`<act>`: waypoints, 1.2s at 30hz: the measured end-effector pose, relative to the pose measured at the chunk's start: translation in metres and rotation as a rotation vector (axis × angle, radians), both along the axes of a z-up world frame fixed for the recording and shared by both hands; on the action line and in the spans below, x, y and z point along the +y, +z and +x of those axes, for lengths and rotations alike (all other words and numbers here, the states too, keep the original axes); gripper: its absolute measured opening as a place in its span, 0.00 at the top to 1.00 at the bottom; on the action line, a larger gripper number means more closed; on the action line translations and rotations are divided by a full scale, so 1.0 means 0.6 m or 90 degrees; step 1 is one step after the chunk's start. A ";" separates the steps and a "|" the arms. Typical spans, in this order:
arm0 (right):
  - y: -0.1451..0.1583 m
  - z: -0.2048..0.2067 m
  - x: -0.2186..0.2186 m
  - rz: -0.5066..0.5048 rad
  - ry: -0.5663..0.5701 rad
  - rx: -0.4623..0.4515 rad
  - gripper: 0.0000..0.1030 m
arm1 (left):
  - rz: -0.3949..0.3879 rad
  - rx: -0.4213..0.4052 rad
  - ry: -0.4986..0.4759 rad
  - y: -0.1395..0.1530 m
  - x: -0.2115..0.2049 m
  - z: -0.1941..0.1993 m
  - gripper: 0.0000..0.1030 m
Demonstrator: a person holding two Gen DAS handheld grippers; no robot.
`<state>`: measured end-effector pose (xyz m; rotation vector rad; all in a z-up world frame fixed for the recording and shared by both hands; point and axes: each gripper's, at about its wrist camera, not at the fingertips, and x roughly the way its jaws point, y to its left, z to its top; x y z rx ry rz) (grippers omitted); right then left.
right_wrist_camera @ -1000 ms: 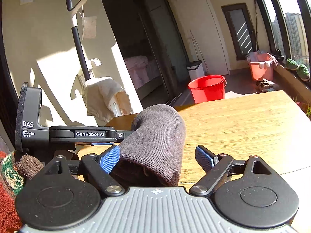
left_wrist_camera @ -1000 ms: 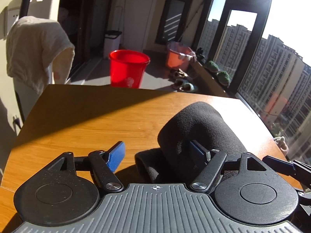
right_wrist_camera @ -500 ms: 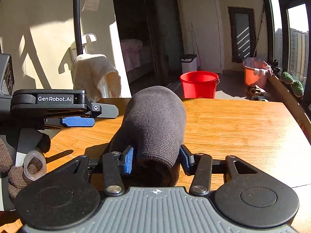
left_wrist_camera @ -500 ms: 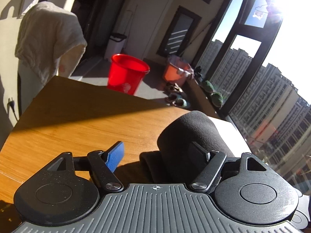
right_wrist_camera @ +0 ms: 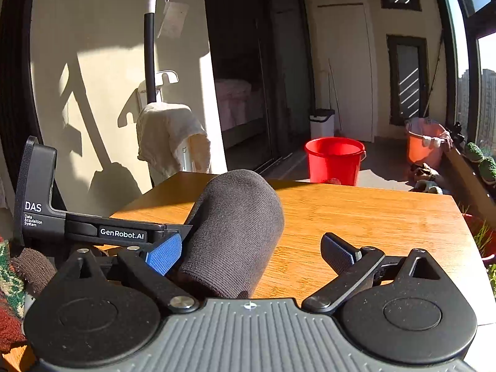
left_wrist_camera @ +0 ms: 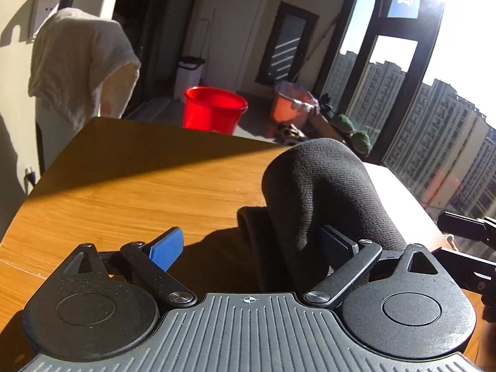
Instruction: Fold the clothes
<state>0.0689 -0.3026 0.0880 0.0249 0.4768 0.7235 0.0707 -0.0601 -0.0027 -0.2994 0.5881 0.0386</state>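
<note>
Lying rolled on the wooden table (right_wrist_camera: 372, 223), dark knit garment (right_wrist_camera: 235, 232), both grippers' fingers (right_wrist_camera: 164, 255) spread, released.

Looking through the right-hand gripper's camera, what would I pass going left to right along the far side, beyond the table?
Pale cloth draped on a stand → white bin → red bucket → orange tub → green potted plants.

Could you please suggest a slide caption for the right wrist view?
Open right hand-held gripper beside a rolled dark knit garment on a sunlit wooden table.
</note>
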 end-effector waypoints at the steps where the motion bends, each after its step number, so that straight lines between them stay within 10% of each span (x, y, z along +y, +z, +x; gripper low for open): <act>1: -0.002 0.012 -0.004 0.025 -0.018 0.018 0.04 | -0.006 0.000 0.000 -0.002 0.003 0.000 0.04; 14: -0.066 0.034 0.057 -0.069 -0.044 0.052 0.00 | -0.030 -0.019 0.018 0.018 0.021 -0.012 0.12; 21: -0.075 0.033 0.057 -0.060 -0.058 0.061 0.00 | 0.035 0.005 0.002 0.011 -0.012 0.007 0.07; 29: -0.030 0.061 0.039 0.043 -0.103 0.056 0.00 | -0.008 0.008 0.003 -0.004 0.009 0.008 0.02; 36: -0.033 0.130 0.132 -0.106 -0.108 0.033 0.00 | 0.008 -0.002 0.006 -0.008 0.007 0.031 0.01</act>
